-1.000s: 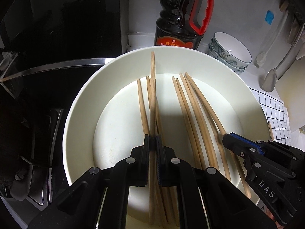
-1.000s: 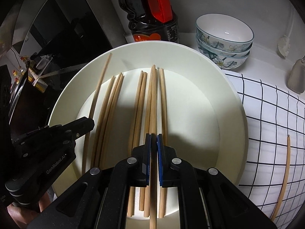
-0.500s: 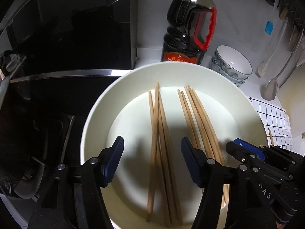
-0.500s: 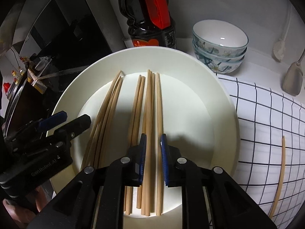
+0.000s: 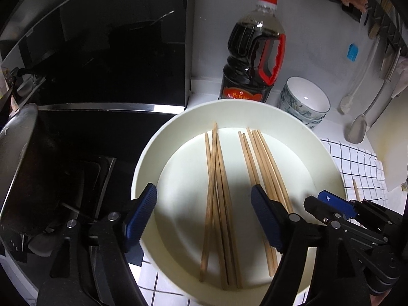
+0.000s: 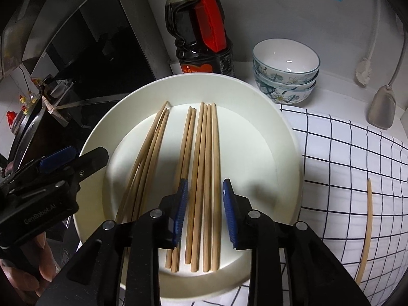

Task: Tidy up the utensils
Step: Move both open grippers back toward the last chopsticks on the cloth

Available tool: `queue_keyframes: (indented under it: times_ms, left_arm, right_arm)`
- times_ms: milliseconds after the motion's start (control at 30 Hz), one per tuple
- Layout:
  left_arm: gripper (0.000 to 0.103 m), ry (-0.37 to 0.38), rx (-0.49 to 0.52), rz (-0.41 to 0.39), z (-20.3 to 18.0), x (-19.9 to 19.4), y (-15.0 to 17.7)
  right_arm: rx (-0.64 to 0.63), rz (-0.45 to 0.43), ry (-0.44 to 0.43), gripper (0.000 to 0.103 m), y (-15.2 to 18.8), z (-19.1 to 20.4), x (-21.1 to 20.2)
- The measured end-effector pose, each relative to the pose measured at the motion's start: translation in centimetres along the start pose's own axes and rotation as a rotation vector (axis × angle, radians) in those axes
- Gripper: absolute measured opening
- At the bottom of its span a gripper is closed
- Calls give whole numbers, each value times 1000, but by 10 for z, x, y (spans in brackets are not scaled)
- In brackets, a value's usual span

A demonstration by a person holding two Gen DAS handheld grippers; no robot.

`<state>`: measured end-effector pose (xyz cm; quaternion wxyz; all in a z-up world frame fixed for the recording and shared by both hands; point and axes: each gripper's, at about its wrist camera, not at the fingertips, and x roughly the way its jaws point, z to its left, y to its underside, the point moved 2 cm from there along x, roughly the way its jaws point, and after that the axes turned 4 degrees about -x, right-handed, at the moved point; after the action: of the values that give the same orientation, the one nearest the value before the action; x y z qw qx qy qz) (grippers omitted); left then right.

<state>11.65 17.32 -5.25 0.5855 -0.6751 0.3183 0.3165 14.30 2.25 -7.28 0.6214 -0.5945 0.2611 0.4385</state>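
Chopsticks [image 6: 201, 178] are all lying flat in the big white plate [image 6: 278, 137], which sits on the counter partly over a black-and-white checked cloth [image 6: 352, 158]. From the right wrist cam they split into two loose bunches: a fanned-out one on the 9 o'clock side [image 6: 148, 158] and a straighter, tidier one in the middle, all pointing roughly 12 to 6. One stray chopstick [image 6: 367, 232] is off on the cloth at about 4 o'clock, well apart from the plate. The right gripper [image 6: 204, 214] hovers over the near ends of the middle bunch with its blue pads only a little way apart and still spreading; a few sticks show in the gap below, but the pads aren't pressing on any of them. The left gripper [image 5: 204, 214] is way wider, jaws still opening, with the crossed bunch [image 5: 216, 199] lying on the plate under the gap and nothing gripped. In its view the other gripper pokes in at 4 o'clock, and the second bunch [image 5: 262, 168] runs past its right finger. Behind the plate at 12 o'clock is a dark sauce bottle [image 6: 201, 38] with a red handle, and a stack of floral bowls [image 6: 285, 68] at around 1 o'clock. A spatula [image 6: 382, 104] hangs at 3 o'clock. Black stovetop [image 5: 97, 132] fills the 9 o'clock side.
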Motion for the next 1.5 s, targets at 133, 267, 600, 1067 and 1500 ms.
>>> queue_keyframes:
  times_ms: [133,267,600,1067,1500]
  left_arm:
    - [78,6,-10,-4,1,-10,4]
    - [79,13,-27,5,2,-14,8]
    - [83,22,0,-41,-14,-43,17]
    - [86,95,94,-41,-84,-71,43]
    - [86,142,169,14,-161,-73,79]
  right_arm:
    - [2,-14,4,38,6,-2,-11]
    - [6,-19,4,39,13,-6,-21]
    - [7,-51,18,47,35,-20,-54]
    - [47,-92,88,49,76,-70,-107]
    - [163,-85,176,51,133,-149,-137]
